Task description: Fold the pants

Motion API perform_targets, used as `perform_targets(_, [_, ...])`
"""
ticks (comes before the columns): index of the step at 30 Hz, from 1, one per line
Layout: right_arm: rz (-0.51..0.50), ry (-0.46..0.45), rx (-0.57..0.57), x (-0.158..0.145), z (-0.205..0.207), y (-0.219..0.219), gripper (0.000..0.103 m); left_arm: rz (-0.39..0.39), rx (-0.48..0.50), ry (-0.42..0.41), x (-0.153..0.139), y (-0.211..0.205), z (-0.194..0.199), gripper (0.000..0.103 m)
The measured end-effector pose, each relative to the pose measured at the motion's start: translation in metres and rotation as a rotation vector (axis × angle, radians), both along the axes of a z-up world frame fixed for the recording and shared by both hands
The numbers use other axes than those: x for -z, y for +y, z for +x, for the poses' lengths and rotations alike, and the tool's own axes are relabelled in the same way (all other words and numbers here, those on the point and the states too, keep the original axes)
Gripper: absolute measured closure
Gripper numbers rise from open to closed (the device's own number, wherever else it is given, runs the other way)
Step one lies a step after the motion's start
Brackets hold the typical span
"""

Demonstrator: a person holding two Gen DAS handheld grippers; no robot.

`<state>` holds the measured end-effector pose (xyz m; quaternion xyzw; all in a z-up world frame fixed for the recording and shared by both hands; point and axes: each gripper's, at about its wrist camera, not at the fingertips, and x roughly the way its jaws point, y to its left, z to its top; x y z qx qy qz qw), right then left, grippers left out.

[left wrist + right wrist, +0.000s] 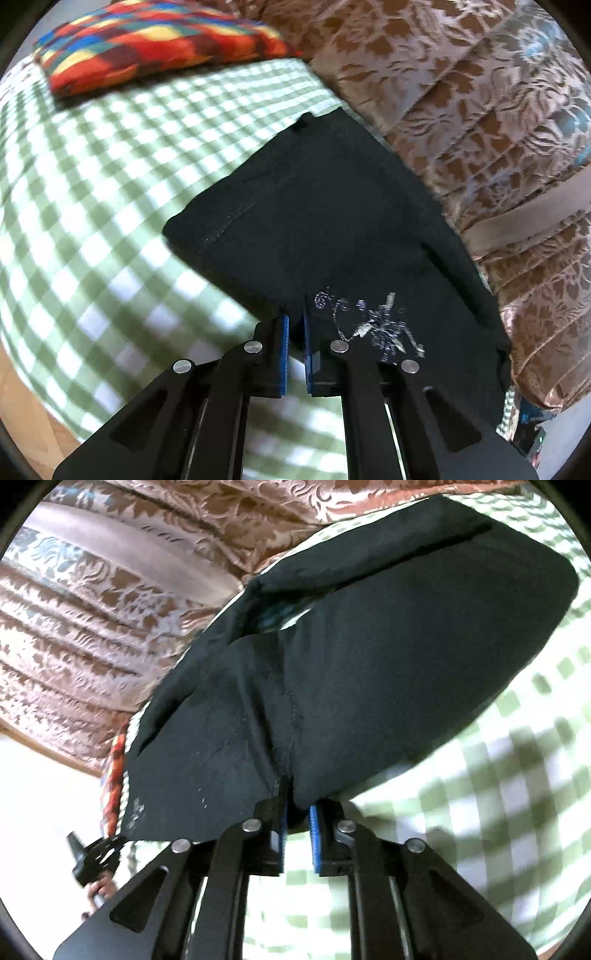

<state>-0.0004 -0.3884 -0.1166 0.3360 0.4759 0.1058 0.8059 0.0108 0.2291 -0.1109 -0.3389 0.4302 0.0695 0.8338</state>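
Observation:
Black pants (332, 206) lie folded on the green-checked bed sheet (92, 184), with silver embroidery (369, 328) near their close edge. My left gripper (295, 332) is at that edge, its blue pads nearly together with a thin fold of black cloth between them. In the right wrist view the pants (369, 664) rise in a draped bulge from my right gripper (298, 819), whose blue pads pinch a bunched seam of the cloth. The left gripper (96, 856) shows small at the lower left of that view, with a hand (103, 886) behind it.
A multicoloured checked pillow (155, 40) lies at the far end of the sheet. A brown floral quilt (480, 110) is heaped along the right side of the pants. Wooden floor (22, 406) shows past the sheet's left edge.

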Motion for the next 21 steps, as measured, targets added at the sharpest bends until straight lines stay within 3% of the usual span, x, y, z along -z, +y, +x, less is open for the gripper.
perform_targets(1, [-0.01,0.0,0.026,-0.001,-0.006,-0.007,0.075,-0.003,0.0,0.007,0.003,0.001,-0.001,0.098])
perform_targets(3, [-0.031,0.007,0.117,-0.003,-0.012,-0.03,0.048,-0.001,0.002,0.019,0.007,0.002,0.0,0.098])
perform_targets(5, [-0.041,0.018,0.286,-0.002,-0.019,-0.074,0.034,0.004,0.004,0.027,0.009,0.0,0.003,0.098])
perform_targets(8, [-0.094,0.036,0.457,-0.001,-0.016,-0.121,0.033,0.035,0.008,0.036,0.009,-0.005,0.005,0.097])
perform_targets(13, [-0.128,0.091,0.558,0.013,0.025,-0.17,0.04,0.063,0.018,0.038,0.009,-0.008,0.01,0.097])
perform_targets(14, [-0.165,0.102,0.556,0.012,0.033,-0.173,0.058,0.072,0.02,0.036,0.007,-0.009,0.01,0.097])
perform_targets(15, [-0.19,0.122,0.554,0.011,0.039,-0.175,0.084,0.078,0.02,0.033,0.005,-0.008,0.01,0.097])
perform_targets(17, [-0.189,0.114,0.537,0.005,0.039,-0.177,0.091,0.079,0.016,0.023,0.001,-0.007,0.008,0.097])
perform_targets(21, [-0.282,0.043,0.509,-0.035,0.013,-0.17,0.091,0.071,0.022,-0.024,-0.016,0.0,0.0,0.098])
